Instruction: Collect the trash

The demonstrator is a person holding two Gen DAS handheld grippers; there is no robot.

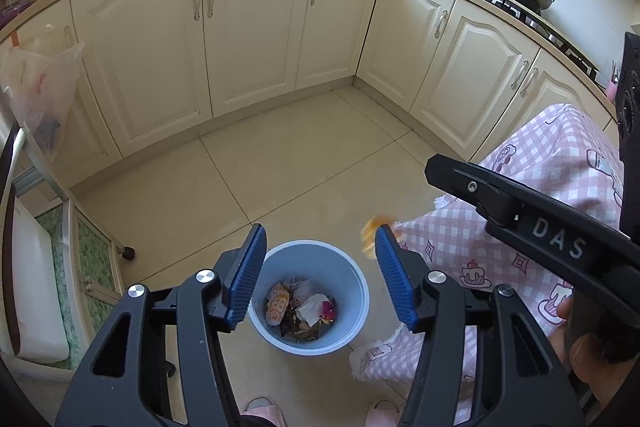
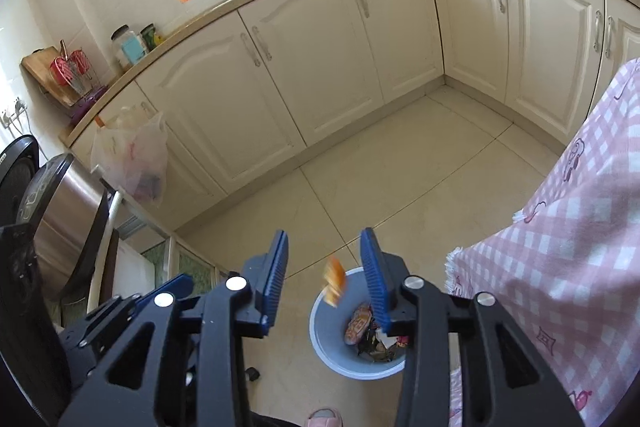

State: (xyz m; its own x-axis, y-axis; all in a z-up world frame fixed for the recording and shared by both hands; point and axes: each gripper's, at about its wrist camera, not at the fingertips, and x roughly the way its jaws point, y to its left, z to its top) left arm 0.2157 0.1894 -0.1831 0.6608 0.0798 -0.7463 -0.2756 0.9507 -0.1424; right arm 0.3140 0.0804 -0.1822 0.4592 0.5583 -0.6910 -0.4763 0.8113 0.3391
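Left wrist view: the left gripper (image 1: pixel 320 247) hangs above the blue bin (image 1: pixel 308 259) with its jaws apart and nothing between them, the bin standing on the tiled floor (image 1: pixel 280 167) beside the pink checked cloth (image 1: pixel 520 227). Right wrist view: the right gripper (image 2: pixel 324 259) is open too, an orange wrapper (image 2: pixel 334 281), blurred, in mid-air between its fingers, touching neither, over the bin's rim above the trash (image 2: pixel 360 323) inside.

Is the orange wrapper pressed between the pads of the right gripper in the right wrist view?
No, the blurred orange wrapper hangs free in the gap of the right gripper, above the blue bin.
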